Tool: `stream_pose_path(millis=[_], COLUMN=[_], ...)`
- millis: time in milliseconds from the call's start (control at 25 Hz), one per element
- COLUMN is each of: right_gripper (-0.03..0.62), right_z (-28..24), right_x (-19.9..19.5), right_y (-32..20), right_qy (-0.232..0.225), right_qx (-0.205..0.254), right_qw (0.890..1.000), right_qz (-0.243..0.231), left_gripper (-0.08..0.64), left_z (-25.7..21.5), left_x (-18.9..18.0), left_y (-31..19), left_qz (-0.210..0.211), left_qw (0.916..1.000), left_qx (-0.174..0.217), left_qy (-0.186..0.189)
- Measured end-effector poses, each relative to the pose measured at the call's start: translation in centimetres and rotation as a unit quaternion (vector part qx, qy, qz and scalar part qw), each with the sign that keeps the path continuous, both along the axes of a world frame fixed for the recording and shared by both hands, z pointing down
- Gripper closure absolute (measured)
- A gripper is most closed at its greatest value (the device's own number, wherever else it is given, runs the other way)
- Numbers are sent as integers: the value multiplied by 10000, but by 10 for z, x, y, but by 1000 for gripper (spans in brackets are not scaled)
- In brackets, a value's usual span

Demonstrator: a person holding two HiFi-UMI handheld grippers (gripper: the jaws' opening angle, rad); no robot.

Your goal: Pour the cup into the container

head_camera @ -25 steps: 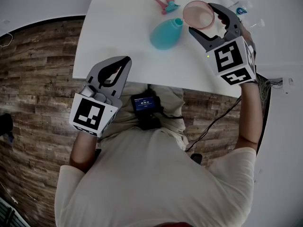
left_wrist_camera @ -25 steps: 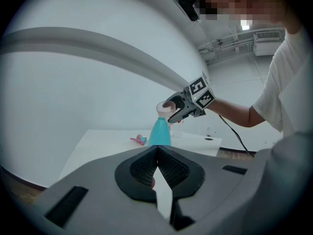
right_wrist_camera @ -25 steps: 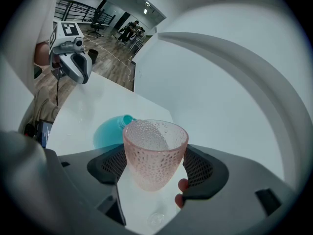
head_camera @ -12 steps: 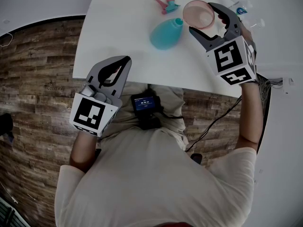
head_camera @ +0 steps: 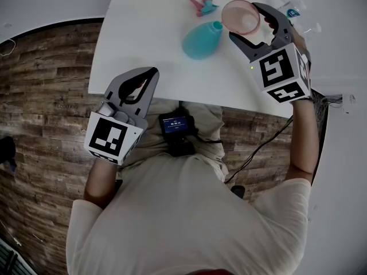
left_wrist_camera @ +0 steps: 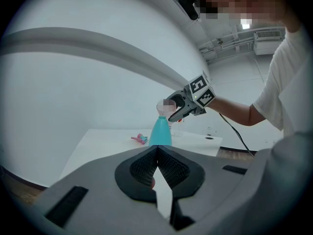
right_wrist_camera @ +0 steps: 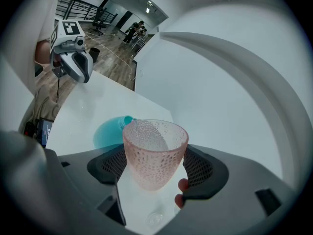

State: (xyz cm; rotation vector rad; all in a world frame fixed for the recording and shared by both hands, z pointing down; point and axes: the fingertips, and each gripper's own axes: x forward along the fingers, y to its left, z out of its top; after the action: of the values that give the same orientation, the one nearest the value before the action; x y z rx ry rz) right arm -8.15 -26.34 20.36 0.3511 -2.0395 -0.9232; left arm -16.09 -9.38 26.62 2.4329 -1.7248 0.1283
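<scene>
Pinching the cup (right_wrist_camera: 155, 151) between its two mesh pads, the right gripper (head_camera: 246, 22) holds it off the table (head_camera: 149, 39). Its jaws stand wide on either side of the cup wall. The cup is pink, dimpled and see-through, and its mouth faces up toward the head camera. In the head view it sits just right of the neck of the teal bottle (head_camera: 200, 40). In the left gripper view it hangs directly above that neck. Whether cup and neck touch cannot be told.

The bottle stands upright on the white table, near the far right part. A pink and teal spray head (head_camera: 202, 6) lies on the table just behind the bottle, apart from it.

The left gripper (head_camera: 148, 76) has its jaws pressed together with nothing between them. It is held at the near table edge, well apart from bottle and cup, with the wood floor (head_camera: 46, 90) beside it.
</scene>
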Motion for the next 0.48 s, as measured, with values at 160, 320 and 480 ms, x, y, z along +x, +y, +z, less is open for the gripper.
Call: stream_pose_path(millis=[160,320,480], right_gripper=[232,232,232], right_z=[0,-1,-1], right_x=[-1,-2,-3], right_y=[1,1,2], right_qy=[16,31,71], right_qx=[3,17,82], right_qw=[10000,10000,9999], right_qz=[-15,-26,-38], left_gripper=[548,548,548], left_z=[0,-1,0], left_x=[0,-1,-1], left_y=[0,0,1], left_qz=[-15,-16,-2], left_qw=[10000,10000,10000], left_qx=[-31,-43,-6], left_qy=[30,40,9])
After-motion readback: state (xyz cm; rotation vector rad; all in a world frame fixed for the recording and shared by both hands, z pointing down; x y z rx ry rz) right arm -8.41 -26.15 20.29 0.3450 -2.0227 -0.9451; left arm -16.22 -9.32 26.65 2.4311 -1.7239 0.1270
